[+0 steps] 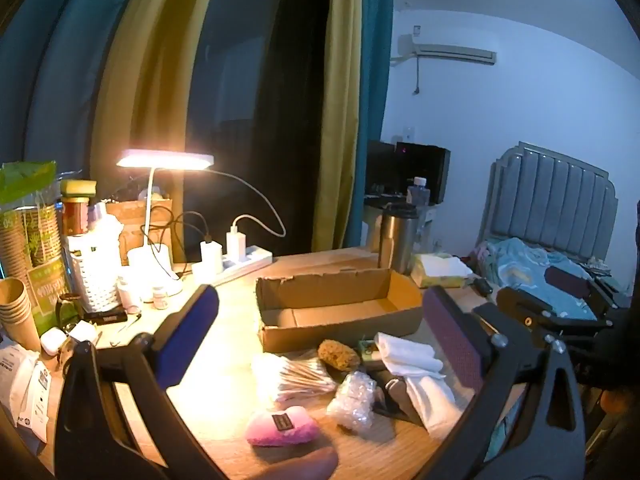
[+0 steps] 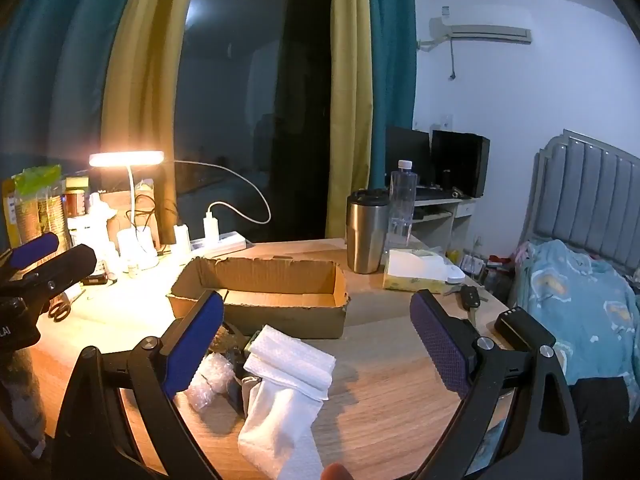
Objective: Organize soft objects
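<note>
Both grippers' fingers spread, empty; pink plush (image 1: 282, 426), perhaps a pouch, left-view only.

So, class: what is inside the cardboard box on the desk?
The cardboard box shows only bare floor and inner walls in both views; nothing visible inside. Its near wall hides the front strip of floor, so that part cannot be checked.

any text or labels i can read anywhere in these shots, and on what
"09": paper cup stack, top left rim.
Green package: white print, too blurred.
Pink plush pad: dark tag, lettering too small.
White packets: print unreadable.
Left gripper body: white letters cut off, unclear.
</note>
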Demonstrator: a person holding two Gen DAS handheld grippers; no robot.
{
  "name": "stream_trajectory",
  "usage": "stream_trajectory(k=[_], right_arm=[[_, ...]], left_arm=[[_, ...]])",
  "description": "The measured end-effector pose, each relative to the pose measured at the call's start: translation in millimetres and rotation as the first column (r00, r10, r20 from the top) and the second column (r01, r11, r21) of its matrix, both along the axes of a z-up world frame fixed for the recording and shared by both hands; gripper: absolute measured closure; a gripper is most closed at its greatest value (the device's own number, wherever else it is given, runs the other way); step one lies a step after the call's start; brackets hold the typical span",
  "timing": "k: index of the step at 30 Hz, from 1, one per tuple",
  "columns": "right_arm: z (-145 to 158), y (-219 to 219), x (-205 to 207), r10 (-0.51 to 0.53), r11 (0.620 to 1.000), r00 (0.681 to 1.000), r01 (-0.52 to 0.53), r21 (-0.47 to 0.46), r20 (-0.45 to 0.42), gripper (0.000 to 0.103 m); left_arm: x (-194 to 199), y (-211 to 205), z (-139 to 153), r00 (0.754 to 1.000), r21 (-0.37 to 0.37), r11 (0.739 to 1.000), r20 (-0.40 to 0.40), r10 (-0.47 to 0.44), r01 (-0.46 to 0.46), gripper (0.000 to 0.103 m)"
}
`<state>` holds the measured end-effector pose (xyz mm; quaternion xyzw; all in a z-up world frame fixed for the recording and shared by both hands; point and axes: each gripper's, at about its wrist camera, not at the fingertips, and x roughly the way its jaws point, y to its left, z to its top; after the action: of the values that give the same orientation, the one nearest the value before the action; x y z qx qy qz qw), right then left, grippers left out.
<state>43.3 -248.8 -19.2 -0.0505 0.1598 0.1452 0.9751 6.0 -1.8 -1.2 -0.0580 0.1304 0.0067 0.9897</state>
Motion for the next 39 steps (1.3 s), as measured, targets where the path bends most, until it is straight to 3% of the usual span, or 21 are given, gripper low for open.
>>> stream_trajectory(k=[39], right_arm=[[-2.3, 2.3, 10.0, 0.004, 1.000, 1.000, -0.004, 0.019, -0.005, 0.007]], left_arm=[[5.1, 8.3, -0.7, 1.000, -0.013, 1.000, -0.001, 0.003, -0.003, 0.000]])
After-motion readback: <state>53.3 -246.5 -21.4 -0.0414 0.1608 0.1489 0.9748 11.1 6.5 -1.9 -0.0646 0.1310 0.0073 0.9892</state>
